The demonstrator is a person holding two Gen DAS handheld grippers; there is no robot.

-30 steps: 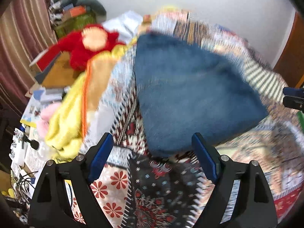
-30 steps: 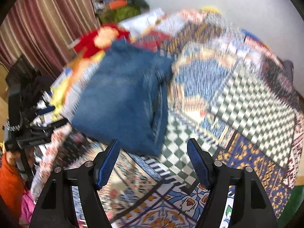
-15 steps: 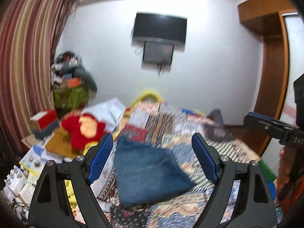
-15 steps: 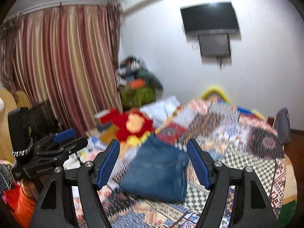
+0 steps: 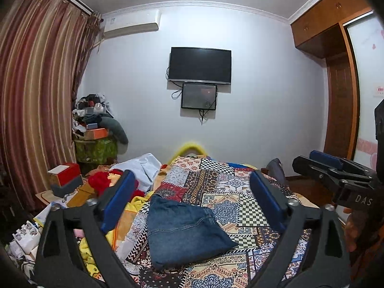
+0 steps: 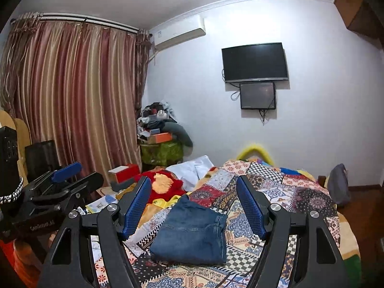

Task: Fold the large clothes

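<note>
A pair of blue jeans (image 5: 182, 232) lies folded into a compact stack on the patchwork bedspread (image 5: 230, 192); it also shows in the right wrist view (image 6: 194, 235). My left gripper (image 5: 192, 204) is open and empty, held well above and back from the jeans. My right gripper (image 6: 194, 206) is open and empty too, raised level and back from the bed. Each gripper shows at the edge of the other's view, the right one (image 5: 336, 168) and the left one (image 6: 64, 180).
A red plush toy (image 6: 163, 184), yellow cloth (image 5: 96, 252) and white cloth (image 5: 144, 168) lie on the bed's left side. A cluttered table with boxes (image 5: 64, 177) stands left. Curtains (image 6: 72, 96), a wall TV (image 5: 200, 64) and a wardrobe (image 5: 340, 108) surround the bed.
Both grippers have pulled up and back from just above the jeans and tilted level, so the far wall now shows. The jeans stay folded on the bed.
</note>
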